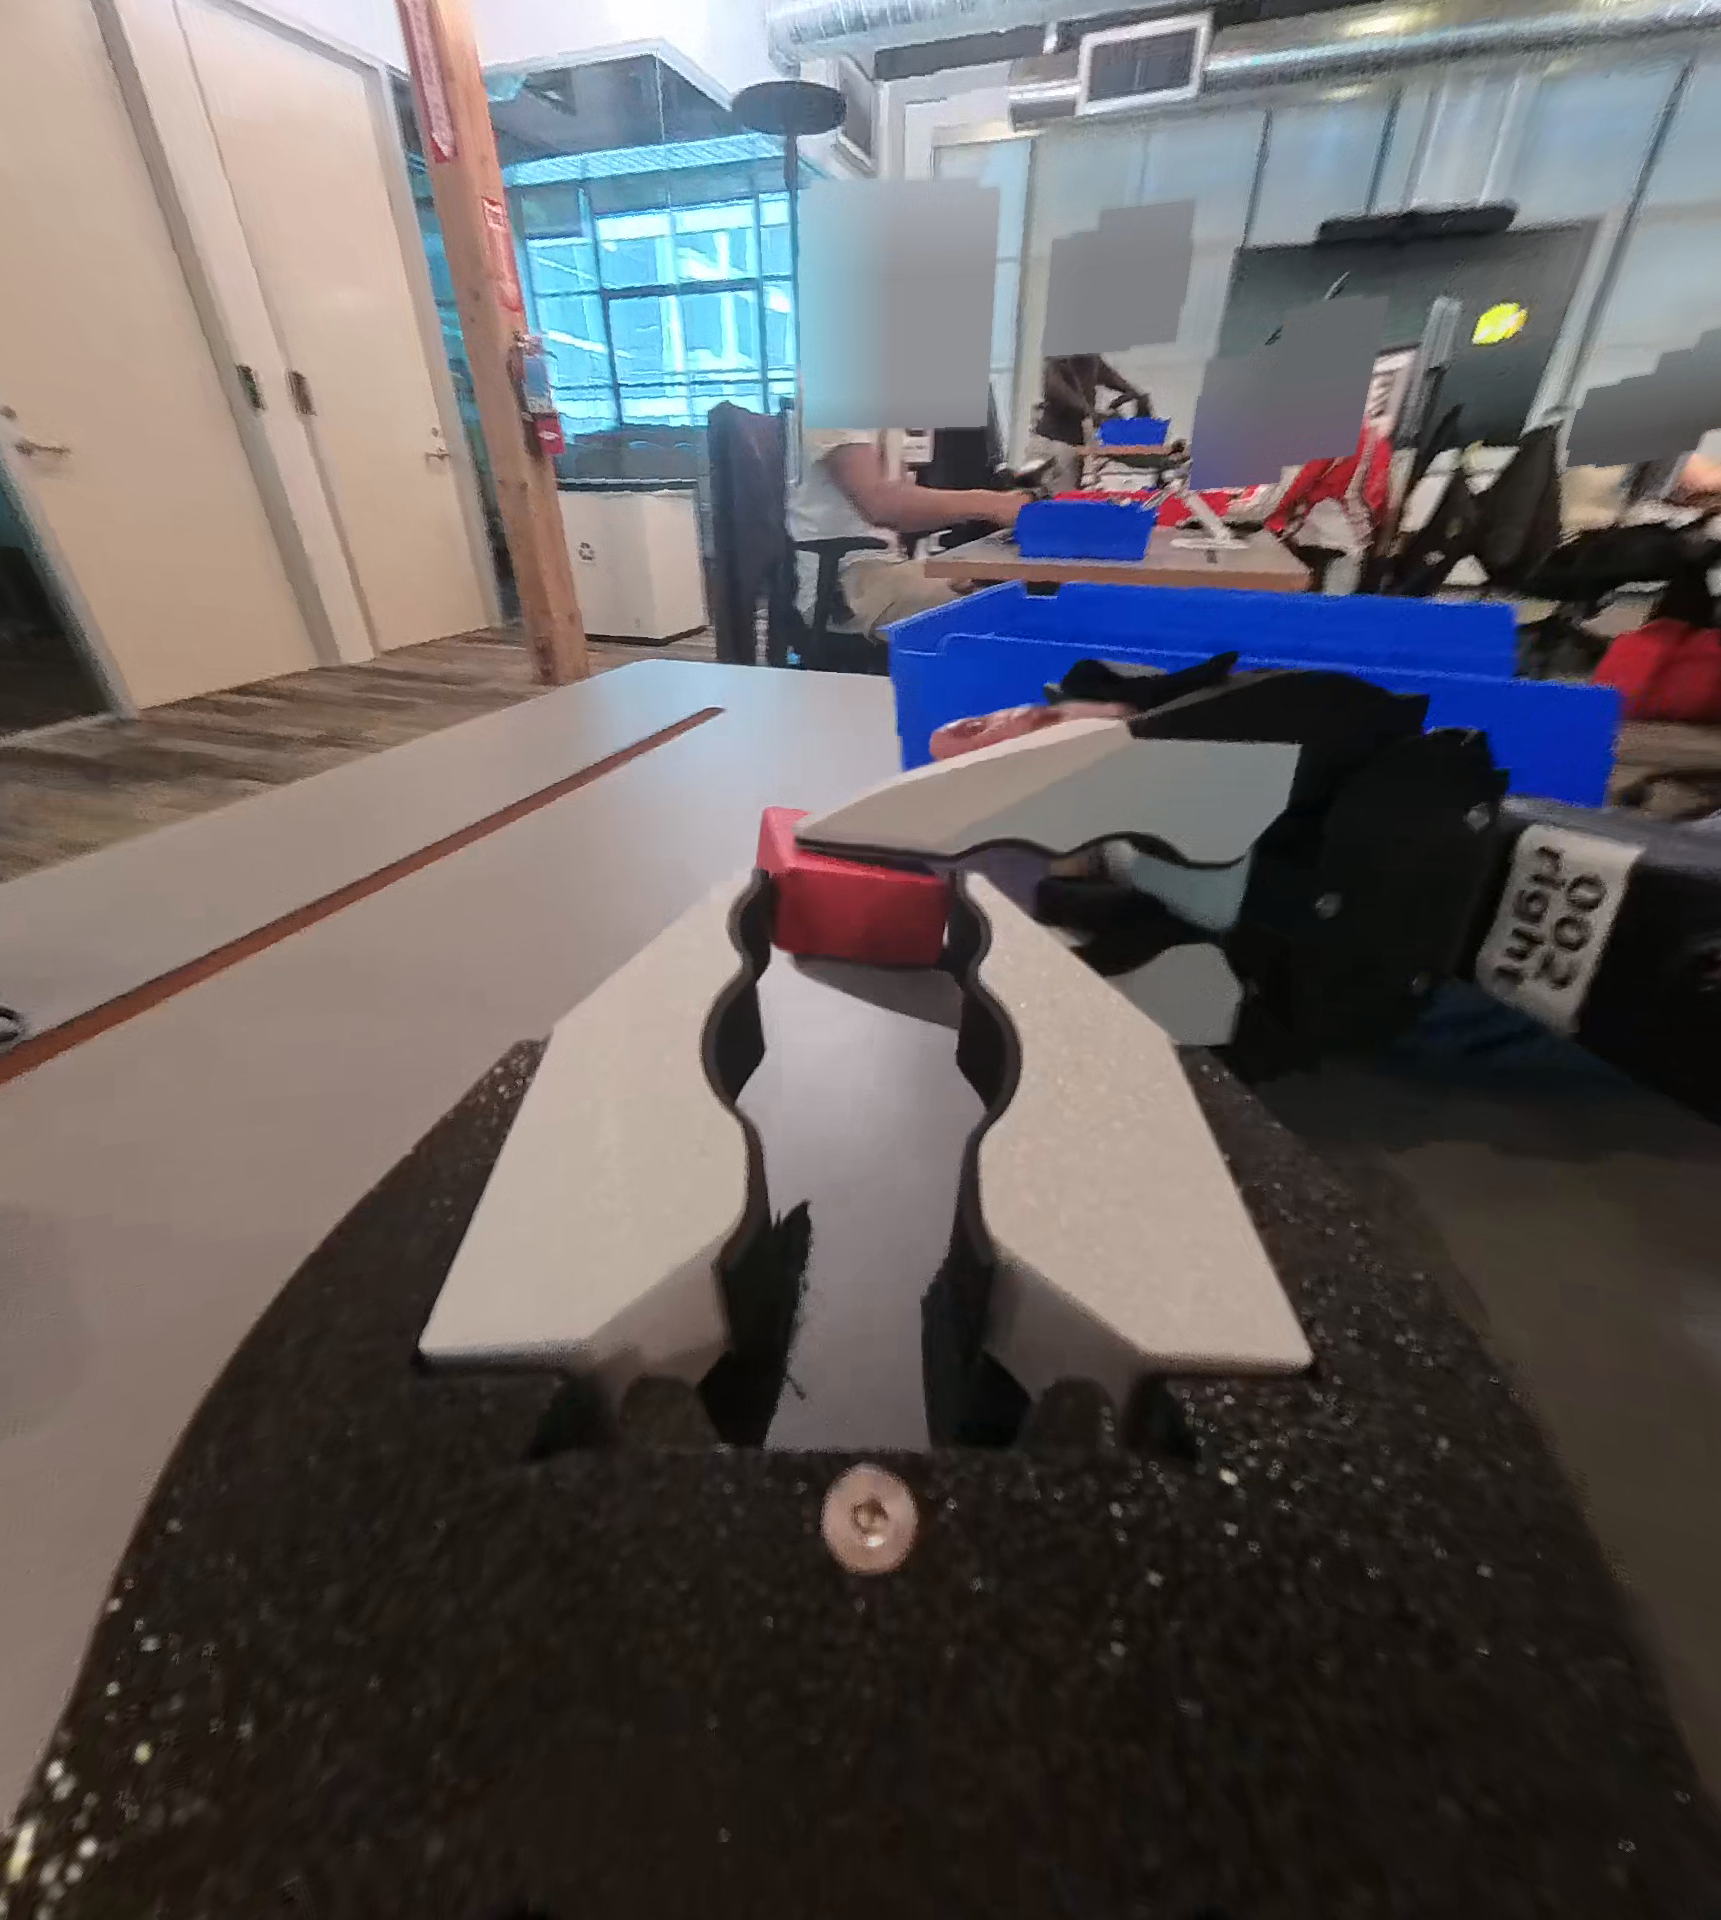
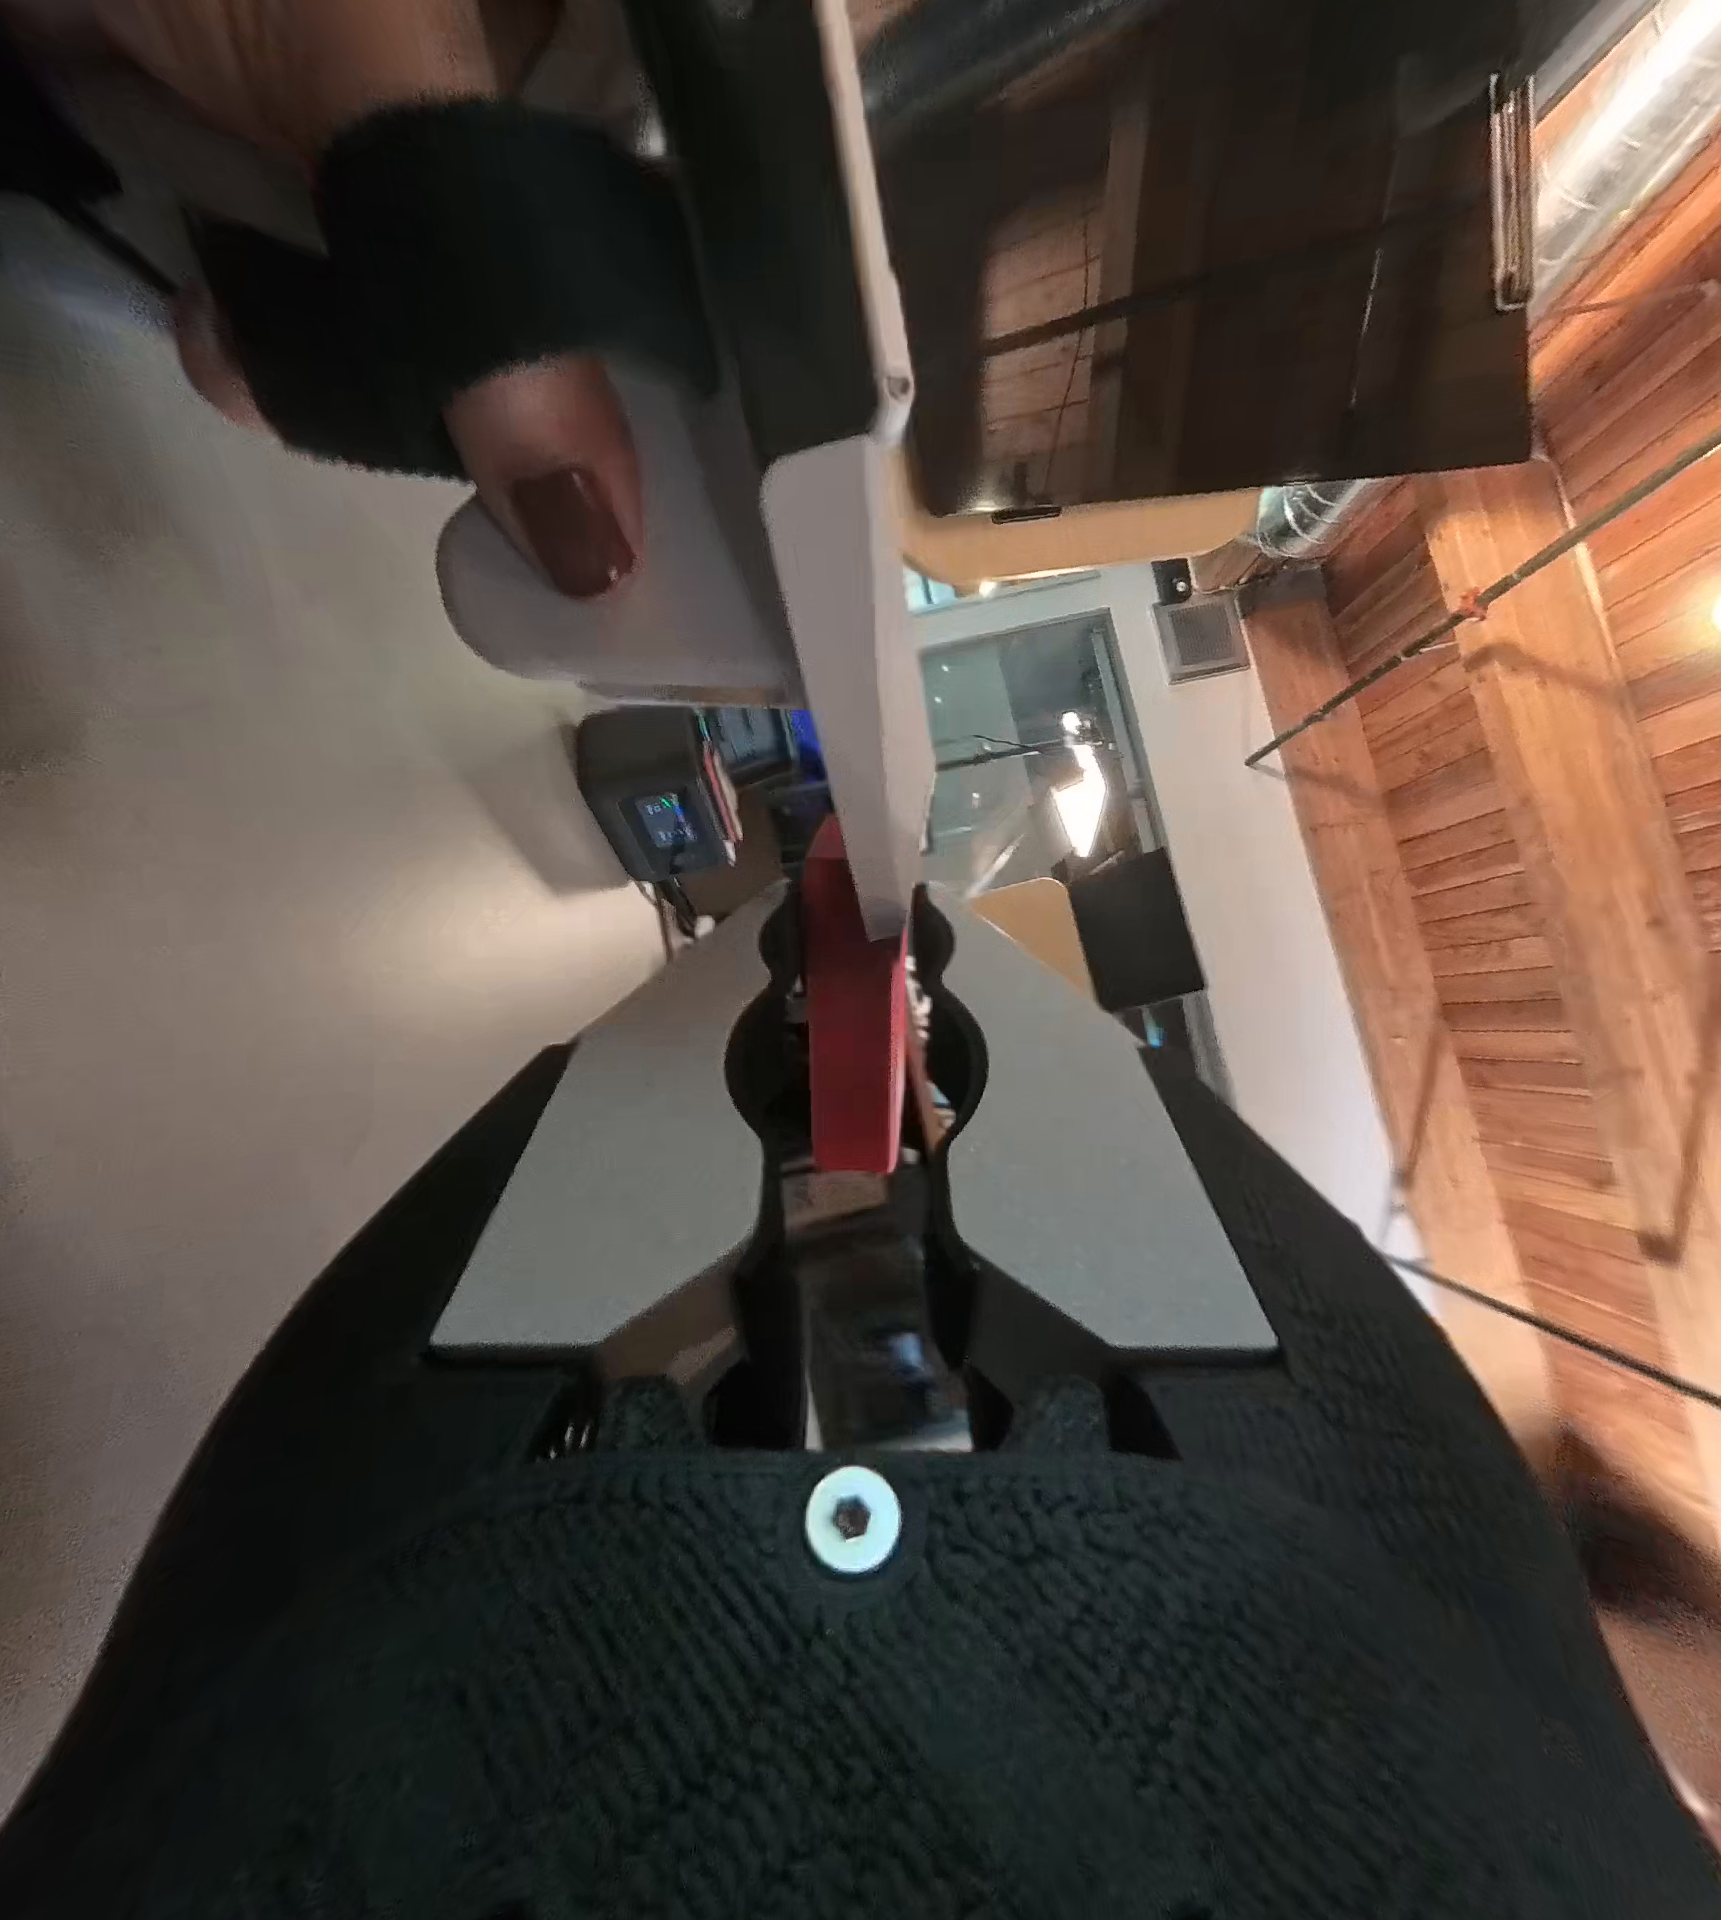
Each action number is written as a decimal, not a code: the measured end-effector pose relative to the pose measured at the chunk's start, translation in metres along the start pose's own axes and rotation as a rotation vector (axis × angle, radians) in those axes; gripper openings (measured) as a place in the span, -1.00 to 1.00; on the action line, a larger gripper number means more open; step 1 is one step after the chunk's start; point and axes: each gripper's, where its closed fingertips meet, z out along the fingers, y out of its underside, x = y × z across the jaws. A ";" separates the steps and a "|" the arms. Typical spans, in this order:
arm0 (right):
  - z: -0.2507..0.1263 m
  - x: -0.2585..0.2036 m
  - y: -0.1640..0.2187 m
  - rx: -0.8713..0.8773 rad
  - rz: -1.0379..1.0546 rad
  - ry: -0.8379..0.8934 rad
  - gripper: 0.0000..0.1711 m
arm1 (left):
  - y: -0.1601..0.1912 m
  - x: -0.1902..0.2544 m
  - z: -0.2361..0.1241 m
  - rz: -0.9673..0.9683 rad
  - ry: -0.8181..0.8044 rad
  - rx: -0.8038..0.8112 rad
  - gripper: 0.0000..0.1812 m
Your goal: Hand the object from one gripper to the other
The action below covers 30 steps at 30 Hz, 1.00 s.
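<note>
One red block (image 1: 861, 914), boxy and matte, sits above the grey table (image 1: 264, 1039), pinched between the narrowly parted grey fingers of the left gripper (image 1: 851, 909) while the right gripper (image 1: 877, 904), reaching in from the right before two blue bins (image 1: 1199, 634), clamps it top and bottom.

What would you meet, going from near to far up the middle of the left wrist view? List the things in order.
Screw → left gripper fingertips → red block → right gripper's upper finger → blue bin → seated person at a desk.
</note>
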 end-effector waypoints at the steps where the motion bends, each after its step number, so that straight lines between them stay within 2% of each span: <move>1: 0.000 0.000 -0.001 0.007 0.046 -0.006 -0.63 | -0.001 -0.004 -0.001 0.030 -0.030 0.005 -0.65; 3: 0.002 0.003 0.006 -0.020 0.177 -0.009 -0.43 | -0.009 -0.014 -0.008 0.029 -0.090 0.051 -0.65; 6: 0.005 0.006 0.020 -0.046 0.478 -0.053 -0.35 | -0.027 -0.034 -0.026 0.024 -0.192 0.169 -0.65; 9: 0.006 0.008 0.021 -0.001 0.933 -0.168 -0.47 | -0.038 -0.041 -0.039 0.063 -0.230 0.255 -0.65; 11: 0.007 0.008 0.014 0.069 1.293 -0.291 -0.55 | -0.043 -0.036 -0.040 0.098 -0.207 0.294 -0.65; 13: 0.008 0.001 0.007 0.113 1.615 -0.452 -0.50 | -0.045 -0.030 -0.039 0.145 -0.189 0.313 -0.65; 17: 0.003 0.017 -0.009 0.378 2.124 -0.646 -0.41 | -0.043 -0.022 -0.035 0.191 -0.147 0.310 -0.65; 22: 0.001 0.031 -0.014 0.485 2.247 -0.678 -0.46 | -0.034 -0.003 -0.023 0.260 -0.051 0.256 -0.65; 24: 0.002 0.032 -0.012 0.495 2.267 -0.662 -0.66 | -0.028 0.001 -0.019 0.294 -0.040 0.219 -0.65; 25: 0.002 0.031 -0.009 0.484 2.261 -0.644 -0.76 | -0.027 0.002 -0.018 0.304 -0.040 0.213 -0.66; 28: 0.004 0.029 -0.005 0.444 2.195 -0.600 -0.80 | -0.021 -0.002 -0.015 0.286 -0.060 0.191 -0.65; 30: 0.006 0.026 0.003 0.367 2.052 -0.497 -0.83 | -0.023 -0.008 -0.015 0.247 -0.090 0.201 -0.46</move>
